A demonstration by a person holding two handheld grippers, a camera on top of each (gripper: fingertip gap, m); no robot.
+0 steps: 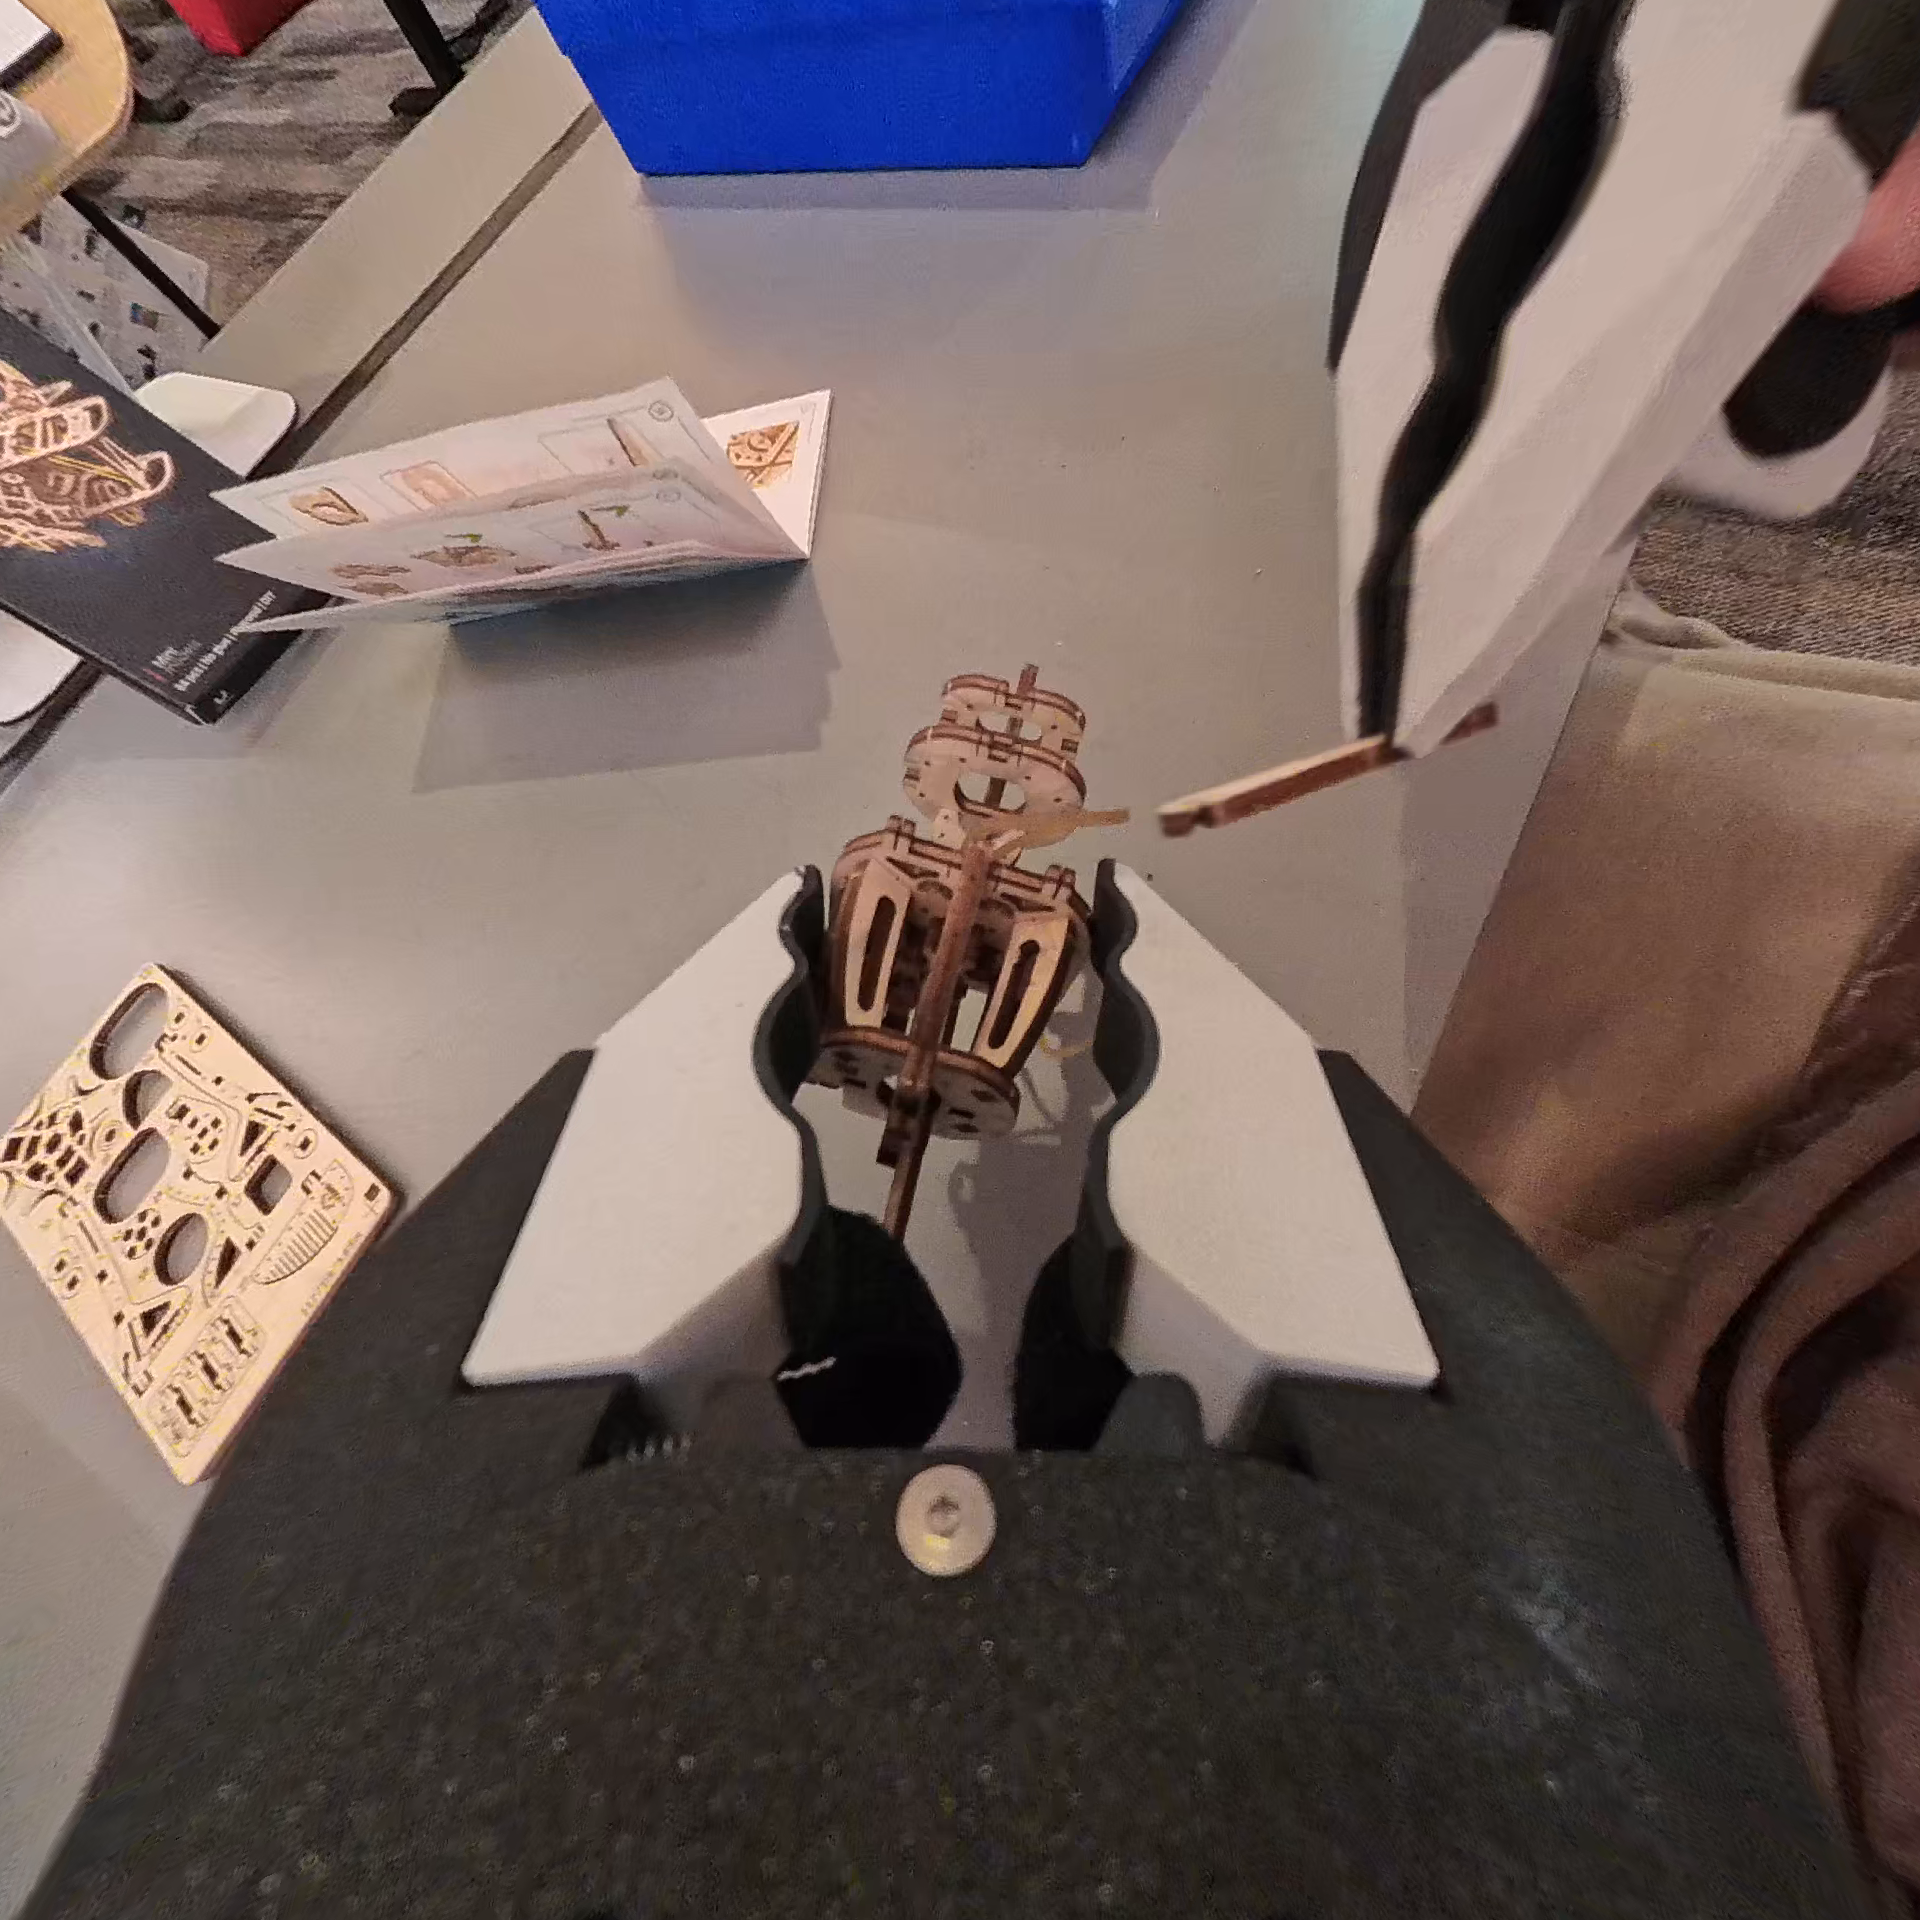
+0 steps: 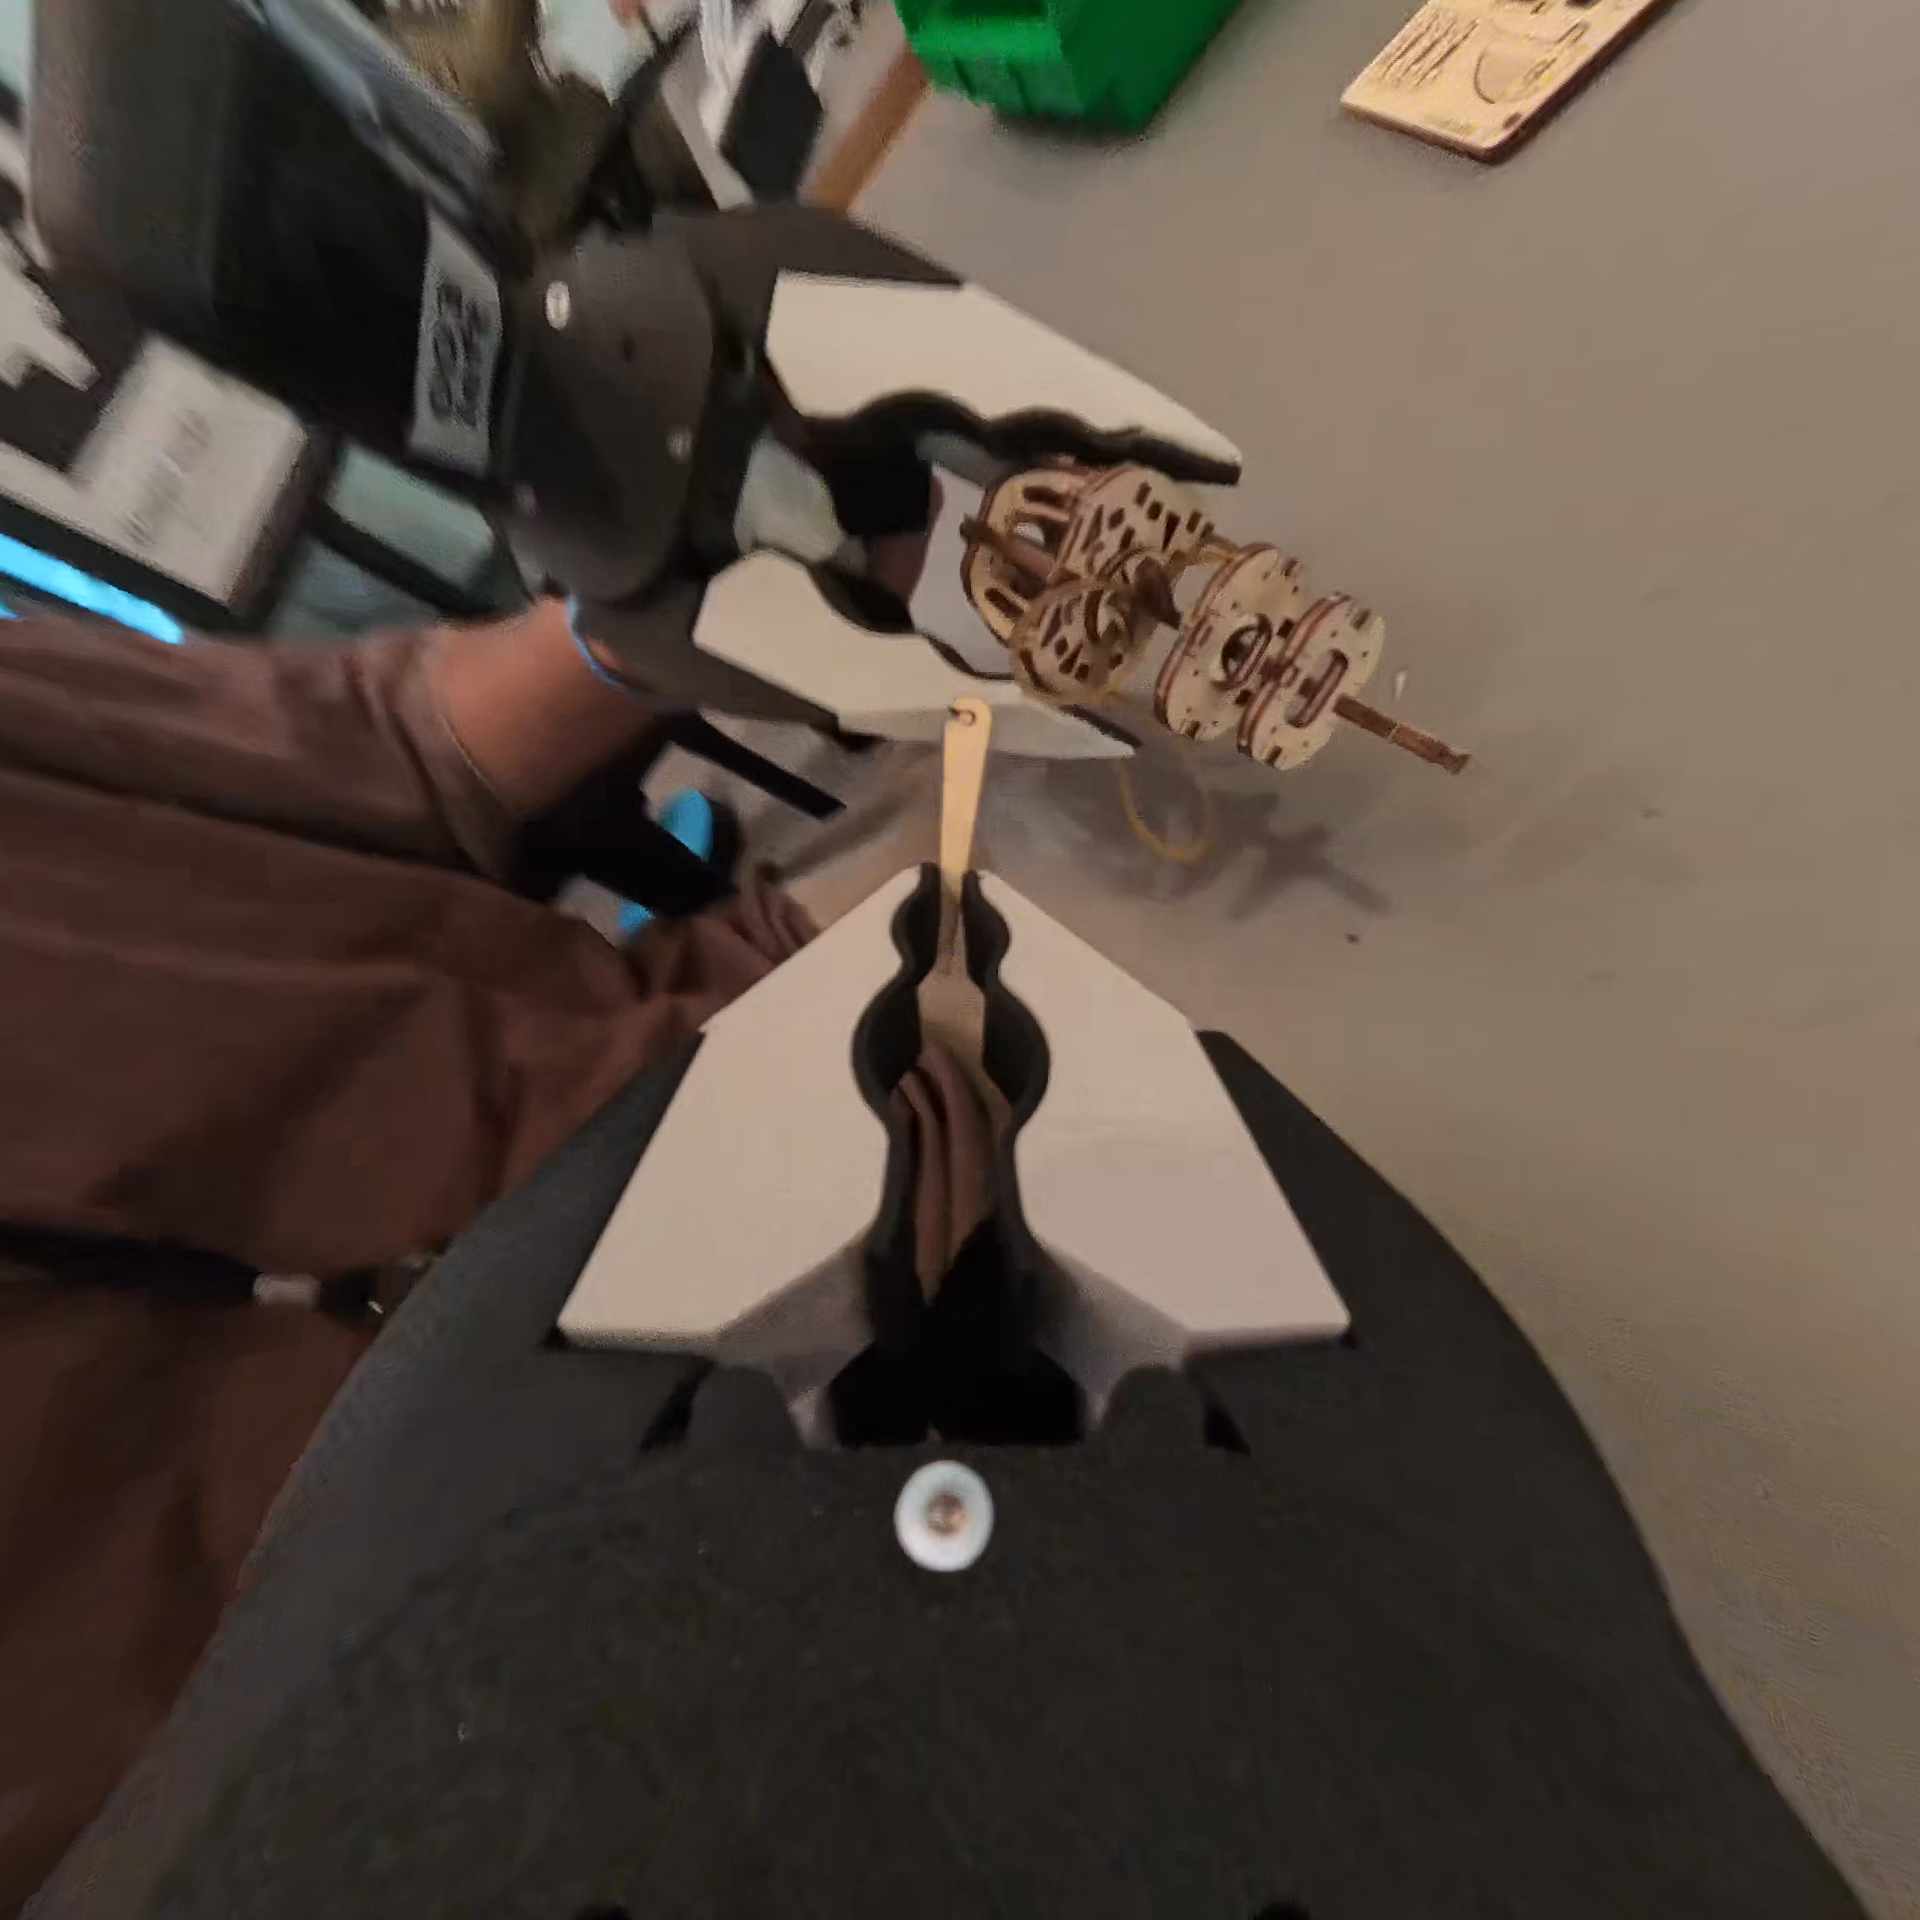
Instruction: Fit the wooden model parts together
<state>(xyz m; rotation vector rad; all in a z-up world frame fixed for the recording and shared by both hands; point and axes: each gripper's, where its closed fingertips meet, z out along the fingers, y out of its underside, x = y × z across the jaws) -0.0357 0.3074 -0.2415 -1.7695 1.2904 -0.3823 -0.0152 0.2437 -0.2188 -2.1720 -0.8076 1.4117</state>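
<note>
Two hand-held grippers met over a grey table (image 1: 1091,416) — blue box (image 1: 862,73) at the back, its contents hidden.

Instruction booklet (image 1: 540,509) and punched wooden sheet (image 1: 177,1195) lay left. Left gripper (image 1: 951,925) clamped the wooden model (image 1: 951,966) above the table; right gripper (image 2: 943,894) pinched a wooden strip (image 2: 961,790) — just beside it.

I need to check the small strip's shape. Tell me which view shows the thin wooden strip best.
The left wrist view: the thin wooden strip shows side-on, pinched in the right gripper, its free end near the wooden model. The right wrist view shows the strip only edge-on, narrow and blurred.
</note>
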